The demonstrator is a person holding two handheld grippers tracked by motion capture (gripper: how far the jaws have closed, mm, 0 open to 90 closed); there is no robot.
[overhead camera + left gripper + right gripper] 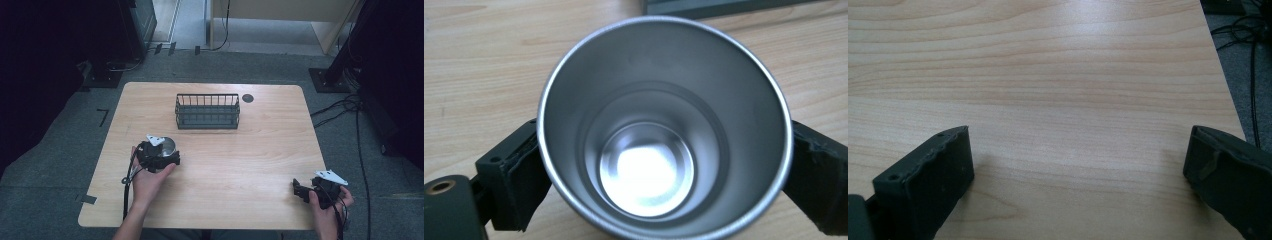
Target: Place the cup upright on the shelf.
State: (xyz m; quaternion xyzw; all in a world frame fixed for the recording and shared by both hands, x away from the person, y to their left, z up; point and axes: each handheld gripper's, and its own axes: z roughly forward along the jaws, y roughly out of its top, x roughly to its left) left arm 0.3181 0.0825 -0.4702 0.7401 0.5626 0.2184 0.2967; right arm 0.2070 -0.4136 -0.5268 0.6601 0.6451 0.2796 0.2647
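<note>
High view: left gripper (166,150) sits over the near-left part of the table (250,150), held from below by the left hand (150,177). A metal cup (168,145) peeks out just beyond it, mostly covered by the gripper body and its grey plate. From up here I can't tell whether the jaws touch the cup.

Left gripper view settles that: the cup (664,130) stands upright on the wood directly between the jaws, rim facing the camera, shiny bottom visible inside, nothing in it. Both black pads meet the cup's outer wall, one on each side just below the rim. So the left gripper is grasping the cup. The table edge of a dark object shows past the cup at the top; the high view identifies it as the wire basket (207,111), well ahead of the left gripper and slightly to its right, apart from the cup.

High view also gives the right gripper (298,189) at the near-right corner, in the right hand (327,210), pointing left across the table, well apart from cup and basket. Jaw gap is hard to read at that size.

Right gripper view fills that in: jaws spread wide, released, bare wood (1058,90) between them. Table edge, grey floor and cables (1248,30) lie off to that gripper's right.

A small dark disc (248,98) is set in the tabletop just right of the basket.
</note>
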